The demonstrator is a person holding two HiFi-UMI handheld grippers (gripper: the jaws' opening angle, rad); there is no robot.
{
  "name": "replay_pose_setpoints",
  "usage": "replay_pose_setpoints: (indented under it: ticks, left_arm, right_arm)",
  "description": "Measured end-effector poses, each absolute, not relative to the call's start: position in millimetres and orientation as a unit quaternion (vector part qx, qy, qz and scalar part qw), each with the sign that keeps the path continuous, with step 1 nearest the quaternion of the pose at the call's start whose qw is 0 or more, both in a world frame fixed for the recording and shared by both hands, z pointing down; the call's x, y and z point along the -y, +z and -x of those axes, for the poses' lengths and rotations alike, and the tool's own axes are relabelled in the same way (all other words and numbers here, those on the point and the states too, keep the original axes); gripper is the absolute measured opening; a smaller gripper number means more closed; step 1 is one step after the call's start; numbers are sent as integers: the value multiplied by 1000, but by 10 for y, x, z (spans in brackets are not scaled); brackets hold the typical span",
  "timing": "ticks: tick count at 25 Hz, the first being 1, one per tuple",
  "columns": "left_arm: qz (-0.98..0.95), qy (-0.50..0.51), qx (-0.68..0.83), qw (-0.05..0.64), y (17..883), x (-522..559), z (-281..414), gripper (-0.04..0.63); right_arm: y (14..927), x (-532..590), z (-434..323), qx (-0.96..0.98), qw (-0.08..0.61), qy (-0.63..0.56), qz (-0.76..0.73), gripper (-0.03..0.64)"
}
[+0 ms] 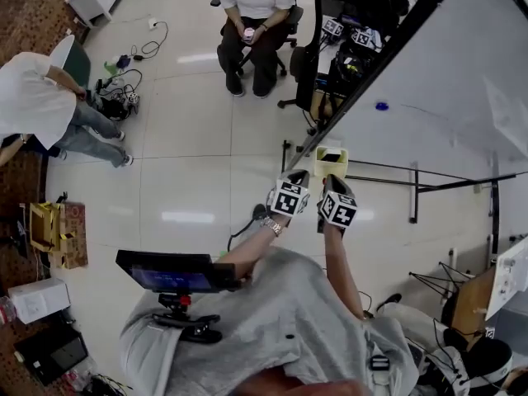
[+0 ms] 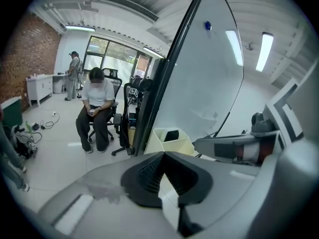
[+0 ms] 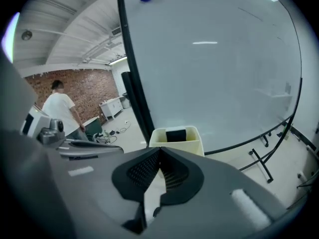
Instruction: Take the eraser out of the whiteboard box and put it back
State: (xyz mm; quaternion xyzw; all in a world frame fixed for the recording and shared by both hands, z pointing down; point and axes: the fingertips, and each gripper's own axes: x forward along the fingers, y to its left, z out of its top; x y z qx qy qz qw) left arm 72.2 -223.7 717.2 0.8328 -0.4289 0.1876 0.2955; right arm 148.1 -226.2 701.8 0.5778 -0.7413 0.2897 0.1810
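Observation:
A pale yellow whiteboard box [image 1: 331,162] hangs at the whiteboard's [image 1: 445,81] lower left edge. A black eraser [image 1: 332,156] stands inside it. Both grippers point at the box from just short of it. My left gripper [image 1: 297,178] and right gripper [image 1: 330,181] are side by side, each with its jaws shut and nothing between them. In the left gripper view the box [image 2: 174,144] with the eraser [image 2: 172,135] lies just beyond the shut tips [image 2: 162,155]. In the right gripper view the box [image 3: 176,139] and the eraser [image 3: 175,134] sit straight ahead of the shut tips [image 3: 160,150].
The whiteboard's stand legs [image 1: 414,190] run along the floor at right. A seated person [image 1: 252,23] on an office chair is beyond the board's edge; another person [image 1: 33,97] is at far left. A blue magnet [image 1: 381,105] sticks to the board. Cables [image 1: 148,48] lie on the floor.

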Motion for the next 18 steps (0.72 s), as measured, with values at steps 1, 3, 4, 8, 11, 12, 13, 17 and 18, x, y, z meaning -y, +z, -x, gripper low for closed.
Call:
replay_pose_setpoints:
  ticks: [1, 3, 4, 8, 11, 12, 13, 17, 18]
  left_arm:
    - [-827, 185, 445, 291, 7148, 2180, -662, 6]
    - [-816, 182, 466, 289, 7155, 1949, -659, 6]
    - [-814, 182, 469, 291, 7182, 1775, -736, 6]
    - [-806, 207, 463, 304, 7400, 948, -1024, 6]
    - [-799, 217, 472, 303, 7395, 635, -987, 6]
    - [-799, 216, 476, 298, 7337, 597, -970, 6]
    - [-799, 213, 480, 293, 7271, 577, -958, 6]
    - [-801, 210, 485, 281, 7116, 531, -934, 6]
    - [-801, 211, 484, 281, 7107, 516, -923, 6]
  right_arm:
    - [7001, 2202, -1388, 754, 178, 286, -564, 3]
    - [6960, 1966, -1293, 773, 169, 283, -542, 3]
    - [6944, 1795, -1307, 778, 166, 283, -536, 3]
    - [7063, 1041, -1363, 788, 178, 301, -506, 3]
    - [7161, 723, -1327, 795, 186, 316, -483, 3]
    - [7156, 664, -1320, 797, 185, 318, -479, 3]
    - [7136, 622, -1309, 800, 182, 319, -475, 3]
    - [6957, 561, -1195, 820, 171, 303, -455, 3]
    - [6912, 558, -1160, 824, 172, 296, -450, 2]
